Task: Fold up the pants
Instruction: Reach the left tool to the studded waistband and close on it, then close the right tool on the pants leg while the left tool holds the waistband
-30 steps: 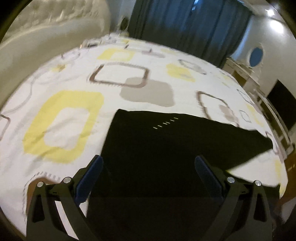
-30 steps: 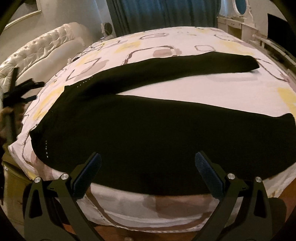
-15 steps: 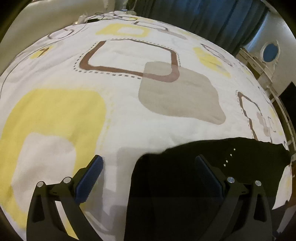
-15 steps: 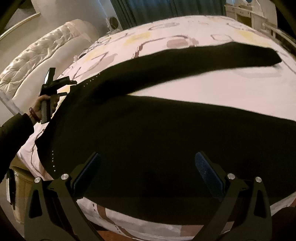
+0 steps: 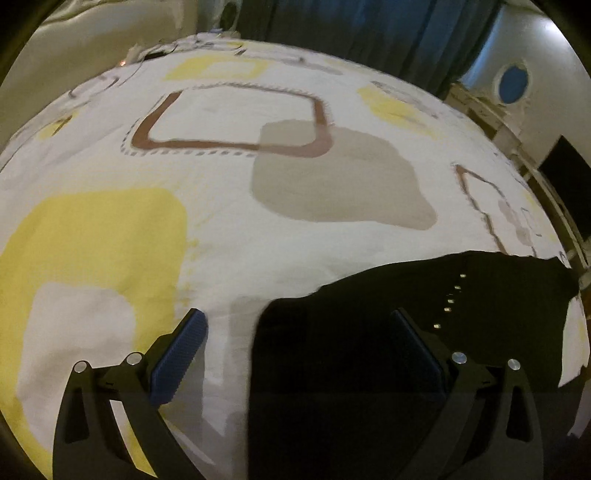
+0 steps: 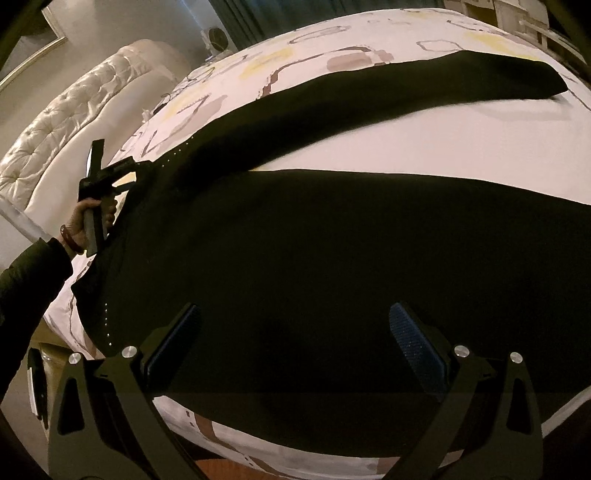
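Black pants (image 6: 332, 258) lie spread on the bed, the legs parted in a V toward the right and the waist at the left. My left gripper (image 5: 299, 332) is open over the waist corner of the pants (image 5: 406, 332), its right finger over the cloth and its left finger over the sheet. It also shows in the right wrist view (image 6: 110, 173), held by a hand at the waist edge. My right gripper (image 6: 295, 325) is open and empty above the near leg.
The bed sheet (image 5: 258, 229) is white with yellow, brown and grey squares. A tufted cream headboard (image 6: 74, 122) stands at the left. Dark curtains (image 5: 351, 33) hang behind the bed, and white furniture (image 5: 498, 107) stands at the right.
My left gripper has swung toward the waist end, so the pants now fill only the lower right of its view. My right gripper has moved closer in over the near leg.
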A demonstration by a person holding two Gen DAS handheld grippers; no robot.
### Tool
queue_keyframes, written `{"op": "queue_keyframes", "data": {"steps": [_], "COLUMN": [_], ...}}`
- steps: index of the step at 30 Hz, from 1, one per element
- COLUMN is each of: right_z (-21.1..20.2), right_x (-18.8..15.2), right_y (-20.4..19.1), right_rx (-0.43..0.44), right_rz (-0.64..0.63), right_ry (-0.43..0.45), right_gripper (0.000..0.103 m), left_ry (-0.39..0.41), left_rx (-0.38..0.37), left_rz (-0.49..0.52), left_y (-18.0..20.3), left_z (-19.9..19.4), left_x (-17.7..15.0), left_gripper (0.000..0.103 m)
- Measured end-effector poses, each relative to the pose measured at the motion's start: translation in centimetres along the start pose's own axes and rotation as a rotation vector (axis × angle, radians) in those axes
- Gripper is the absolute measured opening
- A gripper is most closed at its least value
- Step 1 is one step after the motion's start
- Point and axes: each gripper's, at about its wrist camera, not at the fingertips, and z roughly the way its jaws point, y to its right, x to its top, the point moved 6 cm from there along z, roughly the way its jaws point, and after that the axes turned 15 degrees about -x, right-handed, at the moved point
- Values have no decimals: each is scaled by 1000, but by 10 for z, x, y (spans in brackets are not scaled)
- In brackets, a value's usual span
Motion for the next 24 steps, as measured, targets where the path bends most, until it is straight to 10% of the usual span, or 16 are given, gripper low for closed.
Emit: {"op": "queue_keyframes", "data": {"steps": [1, 5, 9, 16, 24], "right_z": [0, 2, 1, -1, 27], "right_x": [0, 1, 6, 55, 201], "right_y": [1, 4, 5, 7, 6], "right_rx": [1, -1, 11, 99, 89], "right_rz": [2, 4, -15, -96, -381], "right_ry": [0, 1, 6, 34, 234], "right_gripper": [101, 101, 101, 101, 101], "left_ry": [-10, -12, 35, 114, 137], "left_rx": [9, -8, -200, -316, -384], "left_rz": [14, -11, -98, -11, 31], "left_y": [1, -4, -7, 25, 49], "left_z": [3, 3, -7, -31, -43], "left_x": [-1, 3, 4, 10, 16], "left_gripper": [54, 40, 12, 8, 8]}}
